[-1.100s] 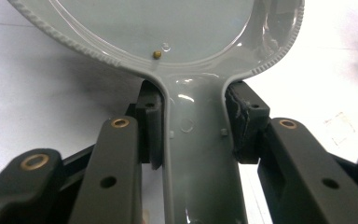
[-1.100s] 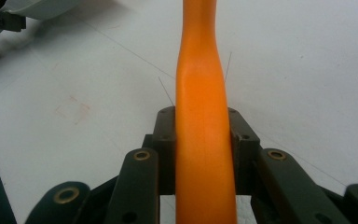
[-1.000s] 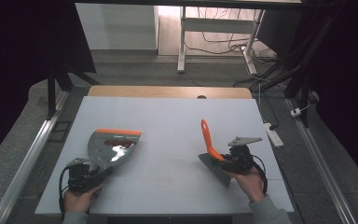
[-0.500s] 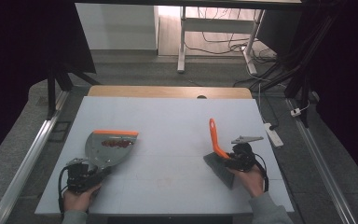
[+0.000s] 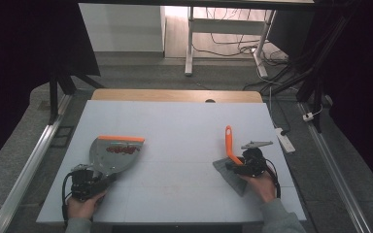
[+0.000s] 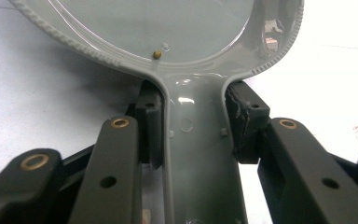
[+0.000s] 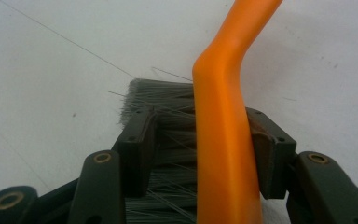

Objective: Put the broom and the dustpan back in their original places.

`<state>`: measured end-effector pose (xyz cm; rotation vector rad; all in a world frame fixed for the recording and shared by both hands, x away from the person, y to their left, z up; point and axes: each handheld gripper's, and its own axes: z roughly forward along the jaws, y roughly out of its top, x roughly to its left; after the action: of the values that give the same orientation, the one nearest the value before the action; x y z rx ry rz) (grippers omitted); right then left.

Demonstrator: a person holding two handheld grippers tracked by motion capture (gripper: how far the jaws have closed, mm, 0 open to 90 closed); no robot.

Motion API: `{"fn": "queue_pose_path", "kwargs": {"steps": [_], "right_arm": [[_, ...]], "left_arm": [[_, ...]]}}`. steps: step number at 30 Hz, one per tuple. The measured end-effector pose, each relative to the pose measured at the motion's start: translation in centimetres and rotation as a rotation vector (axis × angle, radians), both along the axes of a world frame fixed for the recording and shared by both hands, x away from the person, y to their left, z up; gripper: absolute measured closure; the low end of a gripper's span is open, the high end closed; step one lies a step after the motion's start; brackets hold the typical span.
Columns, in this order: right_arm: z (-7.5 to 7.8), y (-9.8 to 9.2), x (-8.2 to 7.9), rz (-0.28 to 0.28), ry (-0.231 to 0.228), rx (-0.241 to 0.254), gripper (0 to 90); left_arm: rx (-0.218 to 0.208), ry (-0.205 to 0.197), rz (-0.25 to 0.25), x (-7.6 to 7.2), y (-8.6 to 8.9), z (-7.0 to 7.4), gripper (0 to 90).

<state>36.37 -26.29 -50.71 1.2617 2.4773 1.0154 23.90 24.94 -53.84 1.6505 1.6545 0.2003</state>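
Orange-handled brush [image 5: 229, 145] lay on the surface [image 5: 175, 121] between the jaws of the right hand-held gripper [image 5: 234, 166], which had just been opening, its handle pointing straight ahead. The left hand-held gripper [image 5: 97, 178] gripped the dustpan [image 5: 110, 154], well apart leftward.

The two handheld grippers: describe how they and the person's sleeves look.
The left gripper and the right gripper have compact black bodies, each trailing a looped black cable. The right one carries a grey three-cornered plate on top. In the gripper views each claw has two black jaws with brass-coloured rivets and blocky dark pads. The person wears grey sleeves.
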Motion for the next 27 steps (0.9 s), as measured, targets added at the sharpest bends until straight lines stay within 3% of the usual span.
{"fn": "queue_pose_path", "kwargs": {"steps": [12,15,23,25,27], "right_arm": [[-0.25,0.10,0.15,-0.021,0.006,-0.038,41.2],[-0.20,0.16,0.09,-0.025,-0.016,-0.077,40.0],[0.09,0.12,-0.08,-0.027,-0.028,-0.068,40.1],[0.15,0.09,-0.12,-0.026,-0.038,-0.065,40.1],[0.28,0.03,-0.20,-0.027,-0.045,-0.065,40.1]], "left_arm": [[0.011,0.020,0.012,0.21,-0.13,-0.27,61.3],[0.027,0.030,0.009,0.37,-0.34,-0.40,61.2],[0.024,0.024,-0.007,0.29,-0.49,-0.36,60.2],[0.029,0.012,-0.015,0.16,-0.60,-0.23,57.6],[0.059,-0.007,-0.014,-0.02,-0.77,0.02,46.9]]}}
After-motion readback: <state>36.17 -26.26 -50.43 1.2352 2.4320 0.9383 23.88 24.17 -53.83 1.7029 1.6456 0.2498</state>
